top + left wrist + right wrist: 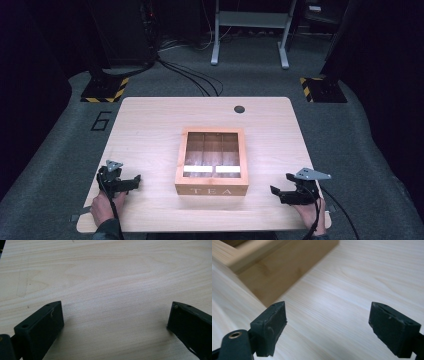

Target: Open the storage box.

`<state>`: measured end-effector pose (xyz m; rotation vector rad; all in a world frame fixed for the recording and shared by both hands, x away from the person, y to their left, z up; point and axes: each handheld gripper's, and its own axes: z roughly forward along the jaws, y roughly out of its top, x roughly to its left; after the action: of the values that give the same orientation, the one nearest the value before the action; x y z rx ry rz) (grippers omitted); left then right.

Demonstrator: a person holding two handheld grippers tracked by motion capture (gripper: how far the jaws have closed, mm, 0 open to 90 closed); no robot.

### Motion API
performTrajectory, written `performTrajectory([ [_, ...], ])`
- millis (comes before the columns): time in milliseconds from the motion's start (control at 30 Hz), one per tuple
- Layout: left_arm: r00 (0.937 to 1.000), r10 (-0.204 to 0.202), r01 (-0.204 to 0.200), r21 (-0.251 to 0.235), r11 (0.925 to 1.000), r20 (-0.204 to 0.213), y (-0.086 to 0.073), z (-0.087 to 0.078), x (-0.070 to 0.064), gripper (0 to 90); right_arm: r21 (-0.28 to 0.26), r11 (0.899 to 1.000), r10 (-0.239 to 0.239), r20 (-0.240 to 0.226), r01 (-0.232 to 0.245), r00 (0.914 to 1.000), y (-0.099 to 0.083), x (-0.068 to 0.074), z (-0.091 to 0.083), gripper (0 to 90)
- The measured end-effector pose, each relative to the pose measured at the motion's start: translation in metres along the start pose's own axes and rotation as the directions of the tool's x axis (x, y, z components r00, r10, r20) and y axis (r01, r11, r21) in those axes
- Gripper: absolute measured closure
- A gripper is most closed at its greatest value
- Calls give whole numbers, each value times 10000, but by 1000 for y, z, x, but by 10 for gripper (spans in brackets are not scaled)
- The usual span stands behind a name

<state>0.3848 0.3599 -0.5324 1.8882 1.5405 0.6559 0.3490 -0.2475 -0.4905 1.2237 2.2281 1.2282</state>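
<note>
Wooden tea box: square, light-brown frame, "TEA" lettered on front wall facing person. Lid shut, with clear pane in wooden frame; dividers visible through pane split interior into three long compartments running front to back. Bright white glare band across pane near front edge. Box sits flat and upright at middle of table, slightly toward near edge. In right gripper view, box corner appears at upper left, blurred, plain wood side wall.
</note>
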Motion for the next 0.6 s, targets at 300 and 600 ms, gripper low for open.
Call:
performTrajectory([
  [300,10000,-8,8,-34,10000,4,0,0,0,2,667,9946,715,1143,-795,9909,-36,-39,2,139],
  [600,10000,4,-4,16,10000,-6,0,0,0,2,1054,9944,-137,1888,-64,9819,-38,-39,6,128],
])
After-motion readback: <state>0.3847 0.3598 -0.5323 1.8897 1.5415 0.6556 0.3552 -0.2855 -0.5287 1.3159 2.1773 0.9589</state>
